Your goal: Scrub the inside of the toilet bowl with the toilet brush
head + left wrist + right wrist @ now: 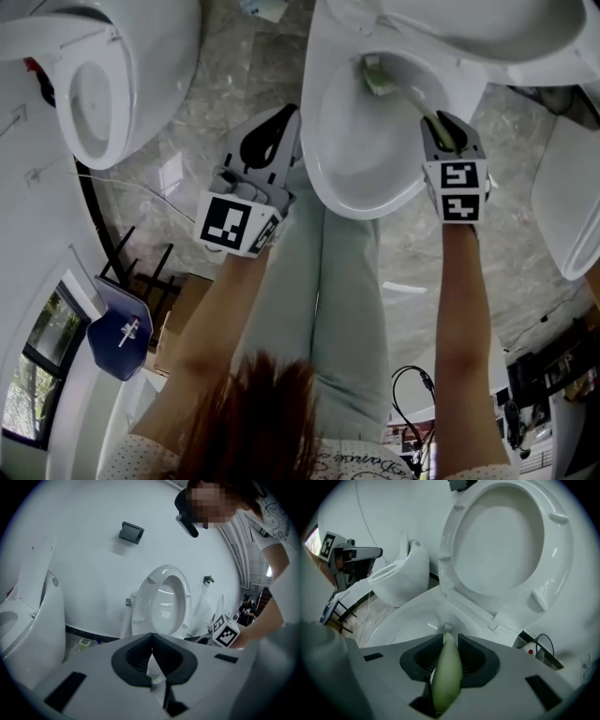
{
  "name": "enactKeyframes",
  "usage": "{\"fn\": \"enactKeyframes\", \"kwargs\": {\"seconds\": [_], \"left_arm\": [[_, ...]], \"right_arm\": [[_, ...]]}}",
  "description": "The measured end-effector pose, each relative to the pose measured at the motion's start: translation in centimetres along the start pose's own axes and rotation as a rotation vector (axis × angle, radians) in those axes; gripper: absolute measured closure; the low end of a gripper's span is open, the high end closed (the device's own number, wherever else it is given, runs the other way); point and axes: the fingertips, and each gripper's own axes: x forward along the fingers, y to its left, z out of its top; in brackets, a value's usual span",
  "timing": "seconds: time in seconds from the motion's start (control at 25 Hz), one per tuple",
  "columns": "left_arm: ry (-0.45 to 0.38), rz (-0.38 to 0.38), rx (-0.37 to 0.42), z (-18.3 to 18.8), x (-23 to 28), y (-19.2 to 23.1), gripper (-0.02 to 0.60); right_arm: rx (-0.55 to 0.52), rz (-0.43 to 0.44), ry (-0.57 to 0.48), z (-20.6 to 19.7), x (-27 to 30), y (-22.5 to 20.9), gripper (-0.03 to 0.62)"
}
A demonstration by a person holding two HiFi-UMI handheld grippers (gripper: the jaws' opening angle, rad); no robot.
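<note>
The white toilet bowl (349, 183) lies open below me, its seat and lid raised (506, 541). A toilet brush with a pale green handle (427, 108) reaches into the bowl, and its bristle head (378, 77) rests against the far inner wall. My right gripper (448, 141) is shut on the handle (446, 667) above the bowl's right rim; the brush head (447, 627) peeks out beyond the jaws. My left gripper (267, 150) hovers just outside the bowl's left rim, shut and holding nothing (152, 644).
A second toilet (103, 75) stands at the left and another white fixture (572, 206) at the right. The person's legs (347, 281) stand in front of the bowl. A black rack (141, 272) and cables (412, 384) lie on the marble floor.
</note>
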Motion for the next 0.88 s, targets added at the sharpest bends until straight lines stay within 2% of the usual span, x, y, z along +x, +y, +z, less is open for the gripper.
{"fn": "enactKeyframes", "kwargs": {"seconds": [0.2,0.36,0.72,0.88], "left_arm": [[0.009,0.032,-0.032,-1.4,-0.5,-0.8,0.58],[0.003,0.054,-0.04,-1.8,-0.6,-1.5,0.58],[-0.012,0.077,-0.04,-1.7,-0.8,-2.6,0.58],[-0.014,0.077,-0.042,-1.9,-0.8,-3.0,0.58]], "right_arm": [[0.165,0.024,-0.019,-1.6,1.4,-0.4,0.485],[0.215,0.061,-0.025,-2.5,1.2,0.1,0.485],[0.19,0.126,0.014,-4.7,-0.2,1.7,0.485],[0.125,0.146,0.045,-5.4,-0.4,2.2,0.485]]}}
